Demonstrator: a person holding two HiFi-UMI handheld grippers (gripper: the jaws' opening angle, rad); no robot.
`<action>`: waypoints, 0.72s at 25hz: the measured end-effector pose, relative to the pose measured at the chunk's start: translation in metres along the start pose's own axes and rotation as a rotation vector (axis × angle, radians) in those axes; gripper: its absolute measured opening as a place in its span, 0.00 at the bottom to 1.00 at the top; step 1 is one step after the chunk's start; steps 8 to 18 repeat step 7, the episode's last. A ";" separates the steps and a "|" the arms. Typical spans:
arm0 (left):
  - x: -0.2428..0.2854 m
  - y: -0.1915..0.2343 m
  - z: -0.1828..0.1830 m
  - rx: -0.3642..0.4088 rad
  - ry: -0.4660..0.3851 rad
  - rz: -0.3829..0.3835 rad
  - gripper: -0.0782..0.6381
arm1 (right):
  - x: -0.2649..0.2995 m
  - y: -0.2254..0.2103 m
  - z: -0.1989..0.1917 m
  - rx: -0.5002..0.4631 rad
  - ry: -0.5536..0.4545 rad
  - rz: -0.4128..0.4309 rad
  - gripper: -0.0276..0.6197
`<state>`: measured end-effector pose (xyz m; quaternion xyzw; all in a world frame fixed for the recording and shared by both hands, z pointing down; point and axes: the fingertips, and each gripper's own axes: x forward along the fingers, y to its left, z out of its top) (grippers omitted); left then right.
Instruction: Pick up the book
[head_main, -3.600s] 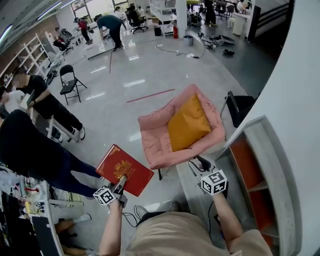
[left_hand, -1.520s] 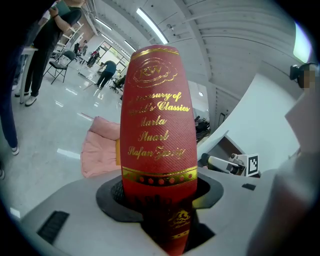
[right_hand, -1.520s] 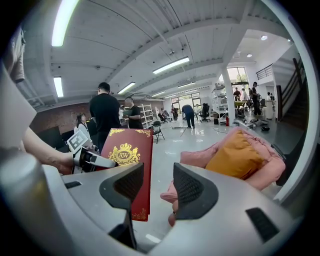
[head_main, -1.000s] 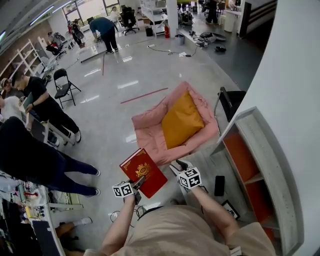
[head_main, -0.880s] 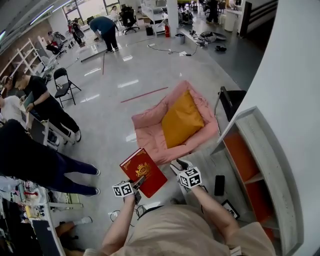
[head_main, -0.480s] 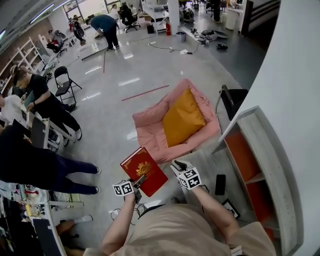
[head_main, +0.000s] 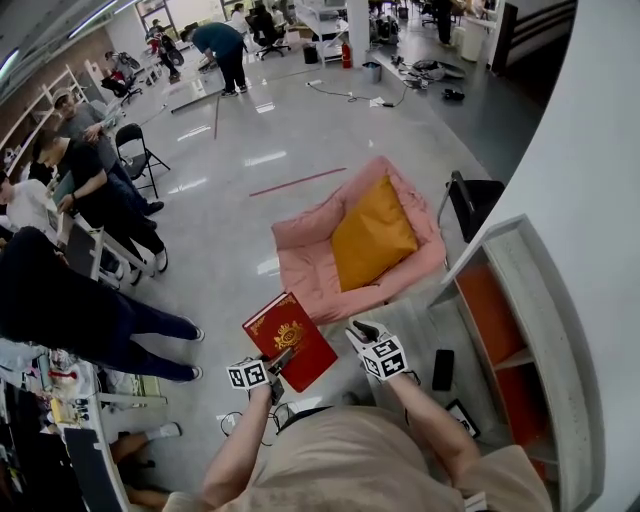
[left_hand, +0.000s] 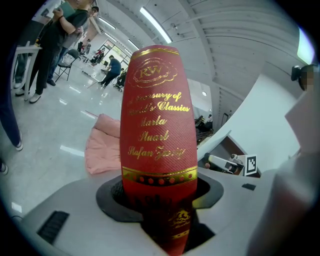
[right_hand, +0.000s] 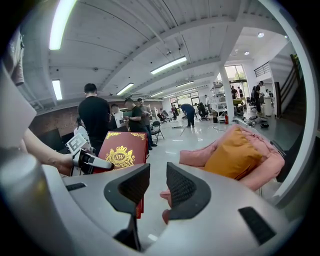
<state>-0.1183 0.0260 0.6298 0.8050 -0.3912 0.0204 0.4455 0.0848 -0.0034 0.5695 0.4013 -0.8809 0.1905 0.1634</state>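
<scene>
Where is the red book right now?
Head view, lower middle: the red book is held in the left claw, beside the right claw, near the pink chair.

We find a large open-plan workshop or lab hall. The polished grey floor (head_main: 300, 130) runs wide, marked with a red tape line (head_main: 297, 181) and crossed by loose cables (head_main: 345, 97). Strip lights (right_hand: 169, 65) hang from an exposed beamed ceiling (right_hand: 125, 45). Open racking (head_main: 45, 100) lines the left wall. We note a folding chair (head_main: 136, 152), a fire extinguisher (head_main: 347, 55), and several people (head_main: 90, 185) standing at work tables. A pink armchair (head_main: 310, 260) and a shelf unit (head_main: 510, 320) stand as mock furnishings.
</scene>
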 end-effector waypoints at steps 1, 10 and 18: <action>-0.002 0.000 -0.001 -0.004 0.001 -0.002 0.46 | -0.001 0.001 0.001 0.000 0.000 0.001 0.21; -0.011 0.012 0.004 0.014 -0.015 0.023 0.46 | 0.003 0.010 0.000 0.002 0.001 0.019 0.21; -0.011 0.012 0.004 0.014 -0.015 0.023 0.46 | 0.003 0.010 0.000 0.002 0.001 0.019 0.21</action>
